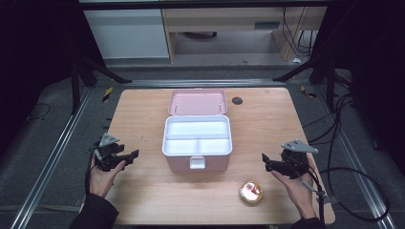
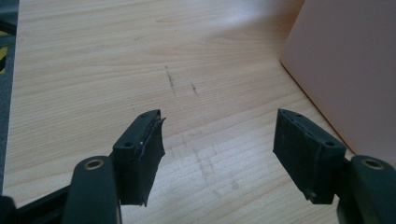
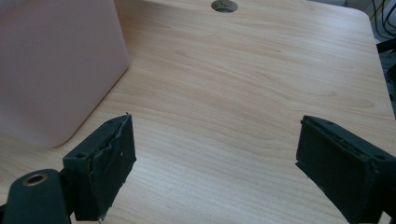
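A pink box with a white compartment tray stands open in the middle of the table, its lid tipped back. Its pink side wall appears at the right of the left gripper view and at the left of the right gripper view. A small round gold and pink object lies near the front edge, right of centre. My left gripper is held left of the box, open and empty. On the box's other side my right gripper stands open with bare wood between its pads.
The wooden table has a round grommet hole at the back right. Black cables trail off the right edge. Metal frame rails run along both sides, with furniture beyond the far edge.
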`<move>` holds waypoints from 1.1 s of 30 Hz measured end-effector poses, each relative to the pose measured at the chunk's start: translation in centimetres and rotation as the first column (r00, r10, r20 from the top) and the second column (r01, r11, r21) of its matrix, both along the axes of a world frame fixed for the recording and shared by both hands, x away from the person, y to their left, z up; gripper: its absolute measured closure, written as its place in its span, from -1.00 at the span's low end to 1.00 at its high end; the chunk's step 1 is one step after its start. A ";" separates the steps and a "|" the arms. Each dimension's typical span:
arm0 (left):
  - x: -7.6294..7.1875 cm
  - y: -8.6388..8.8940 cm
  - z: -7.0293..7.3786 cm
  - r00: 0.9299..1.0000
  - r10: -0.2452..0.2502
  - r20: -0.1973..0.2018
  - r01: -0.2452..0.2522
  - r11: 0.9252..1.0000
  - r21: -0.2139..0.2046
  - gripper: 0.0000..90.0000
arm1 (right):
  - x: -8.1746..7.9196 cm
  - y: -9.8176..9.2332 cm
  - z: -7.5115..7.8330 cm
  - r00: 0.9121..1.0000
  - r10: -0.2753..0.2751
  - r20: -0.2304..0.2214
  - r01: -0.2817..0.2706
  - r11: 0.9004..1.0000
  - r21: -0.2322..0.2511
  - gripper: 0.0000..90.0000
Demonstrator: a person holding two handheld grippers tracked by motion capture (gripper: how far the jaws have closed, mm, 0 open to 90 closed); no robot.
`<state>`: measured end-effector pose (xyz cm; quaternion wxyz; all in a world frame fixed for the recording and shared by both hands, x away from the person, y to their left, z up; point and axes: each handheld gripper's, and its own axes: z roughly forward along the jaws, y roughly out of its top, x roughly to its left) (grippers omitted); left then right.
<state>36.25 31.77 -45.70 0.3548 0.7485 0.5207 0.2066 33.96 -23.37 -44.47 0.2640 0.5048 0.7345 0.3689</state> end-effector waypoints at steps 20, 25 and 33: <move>-0.5 -0.6 0.2 1.000 0.004 -0.009 -0.005 0.999 -0.047 -0.44 | -3.0 4.1 -1.0 0.974 0.151 -0.168 -0.167 0.982 -0.086 -0.56; -0.5 -0.8 0.2 1.000 -0.003 -0.021 0.002 0.999 -0.044 -0.46 | -3.5 4.9 -1.6 0.960 0.183 -0.212 -0.205 0.975 -0.088 -0.56; -0.5 -1.1 0.1 0.999 -0.014 -0.029 0.013 0.999 -0.041 -0.47 | -4.5 5.9 -2.6 0.938 0.196 -0.285 -0.232 0.968 -0.098 -0.61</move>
